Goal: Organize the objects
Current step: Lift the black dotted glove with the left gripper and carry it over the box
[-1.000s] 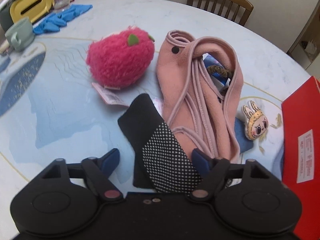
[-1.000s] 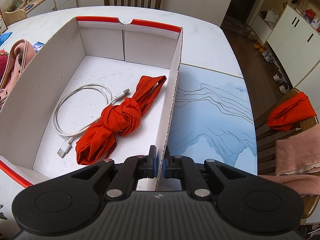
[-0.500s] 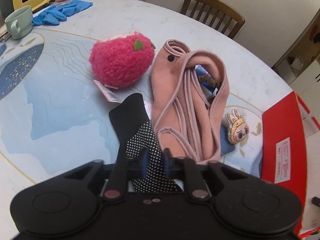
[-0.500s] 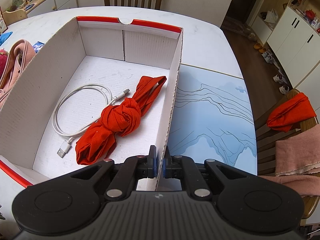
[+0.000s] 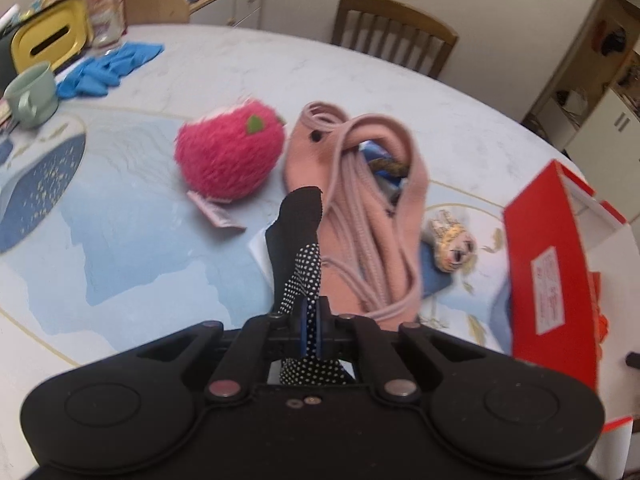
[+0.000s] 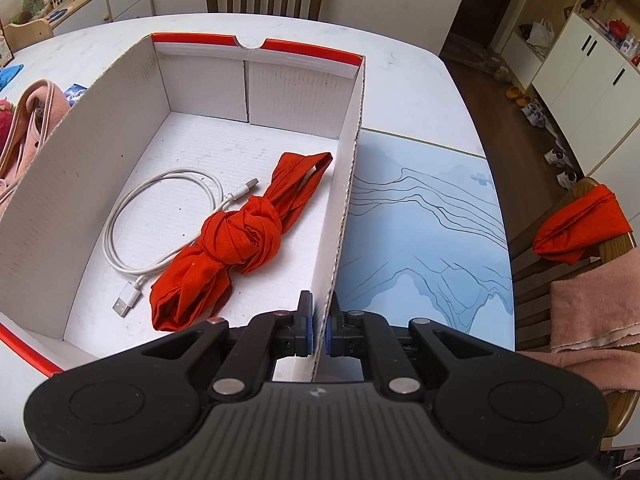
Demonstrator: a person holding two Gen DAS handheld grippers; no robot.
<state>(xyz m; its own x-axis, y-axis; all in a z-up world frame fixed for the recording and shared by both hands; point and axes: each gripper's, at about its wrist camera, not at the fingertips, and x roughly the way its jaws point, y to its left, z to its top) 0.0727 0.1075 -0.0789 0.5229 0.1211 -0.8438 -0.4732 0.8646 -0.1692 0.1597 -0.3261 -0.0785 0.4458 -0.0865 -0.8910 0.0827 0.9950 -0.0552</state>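
Left claw (image 5: 311, 330) clamped on black dotted sock (image 5: 298, 248), lifted off desk (image 5: 132, 240) beside pink pouch (image 5: 360, 208). Soft, light, floppy, grippy dots; pinched near one end. Right claw (image 6: 318, 330) clamped on box (image 6: 344, 216) wall.

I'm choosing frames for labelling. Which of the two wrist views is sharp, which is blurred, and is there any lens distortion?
Left wrist view: smeared by motion, so the pink plush toy and pink scarf look soft, while the black dotted sock nearer the lens reads clearer. Right wrist view: crisp on the white USB cable and knotted red cloth. Both views: fisheye bending at the edges.
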